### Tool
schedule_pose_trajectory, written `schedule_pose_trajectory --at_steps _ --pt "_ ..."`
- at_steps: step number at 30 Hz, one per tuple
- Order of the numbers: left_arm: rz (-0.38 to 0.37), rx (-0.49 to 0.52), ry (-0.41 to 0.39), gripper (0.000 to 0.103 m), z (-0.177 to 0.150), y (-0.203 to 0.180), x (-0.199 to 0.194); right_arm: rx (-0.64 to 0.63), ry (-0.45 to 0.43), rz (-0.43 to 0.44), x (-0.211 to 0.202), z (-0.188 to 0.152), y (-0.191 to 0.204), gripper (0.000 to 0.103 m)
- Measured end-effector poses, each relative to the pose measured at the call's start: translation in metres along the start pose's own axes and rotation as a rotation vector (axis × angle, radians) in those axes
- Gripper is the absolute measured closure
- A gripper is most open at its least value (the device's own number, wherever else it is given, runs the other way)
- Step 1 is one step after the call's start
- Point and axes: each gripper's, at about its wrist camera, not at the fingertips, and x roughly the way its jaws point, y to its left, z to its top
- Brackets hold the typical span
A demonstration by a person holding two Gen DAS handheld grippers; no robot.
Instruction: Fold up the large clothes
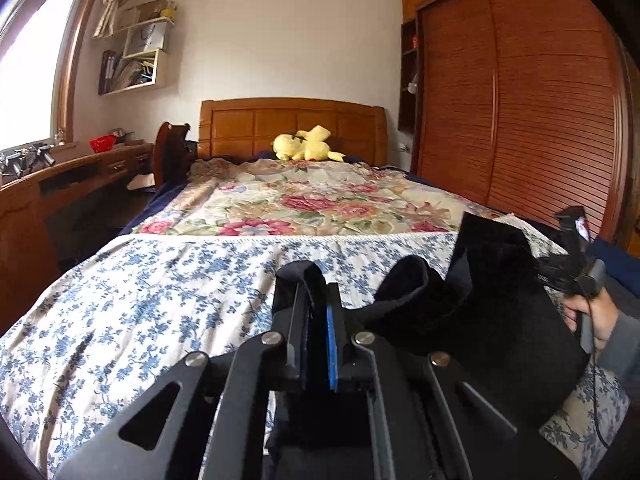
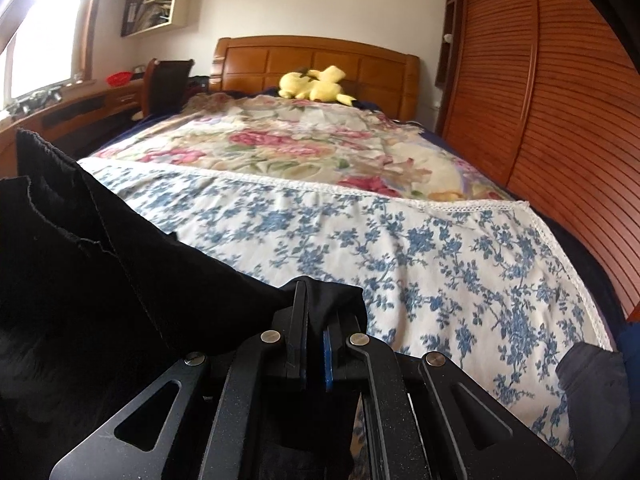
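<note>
**Black garment held up between both tongs over the bed**

The left tongs (image 1: 316, 300) are clamped narrow on a fold of the black garment (image 1: 500, 304), the cloth wrapped over the tips of the fingers. The right tongs (image 2: 316, 312) are likewise pinched tight on another edge of the same garment (image 2: 100, 272), which bunches up and hangs to their left. In the left wrist view the right hand (image 1: 592, 316) shows at the far right, gripping its handle, with the dark cloth slung between the two tools above the foot of the bed.

Below lies a blue-flowered white sheet (image 2: 400, 248), and past its lace edge a pink floral blanket (image 1: 312, 200). A yellow plush toy (image 1: 306, 144) rests by the wooden headboard (image 1: 248, 120). A louvred wooden wardrobe (image 1: 540, 120) stands on the right, a wooden desk (image 1: 80, 172) on the left under the window.
</note>
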Motion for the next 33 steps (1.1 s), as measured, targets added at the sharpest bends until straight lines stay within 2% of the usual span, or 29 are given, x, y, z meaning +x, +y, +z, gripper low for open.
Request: schedule_pose_trajectory --at_steps 3,6,7,9,11,13,15,18,23,27,33 --pt "-0.004 0.023 0.021 0.090 -0.003 -0.003 0.001 -0.009 0.017 -0.035 0.012 0.005 0.000 0.101" --pt "-0.015 0.024 0.031 0.076 -0.004 -0.003 0.001 -0.004 0.069 -0.038 0.024 0.009 -0.001 0.100" --pt "-0.023 0.021 0.035 0.073 -0.005 -0.004 0.002 -0.001 0.086 -0.036 0.026 0.009 -0.002 0.097" --pt "-0.044 0.018 0.051 0.072 -0.006 -0.004 0.003 0.005 0.116 -0.029 0.028 0.011 -0.002 0.095" --pt "-0.056 0.020 0.066 0.071 -0.008 -0.006 0.006 0.007 0.102 -0.020 0.021 0.014 -0.002 0.085" --pt "-0.067 0.019 0.078 0.070 -0.010 -0.008 0.009 0.002 0.088 0.013 0.013 0.017 0.000 0.061" --pt "-0.079 0.020 0.089 0.070 -0.011 -0.010 0.011 -0.022 0.071 -0.016 0.005 0.018 0.005 0.041" --pt "-0.093 0.025 0.101 0.069 -0.015 -0.015 0.013 -0.016 0.048 -0.021 -0.006 0.022 0.005 0.040" --pt "-0.141 0.034 0.118 0.069 -0.017 -0.025 0.015 -0.030 0.078 0.002 -0.015 0.016 0.009 0.039" --pt "-0.157 0.060 0.129 0.067 -0.021 -0.035 0.015 -0.063 0.136 0.038 -0.022 -0.003 0.020 0.040" --pt "-0.185 0.074 0.142 0.065 -0.027 -0.049 0.010 -0.040 0.180 0.085 -0.049 -0.039 0.022 0.040"
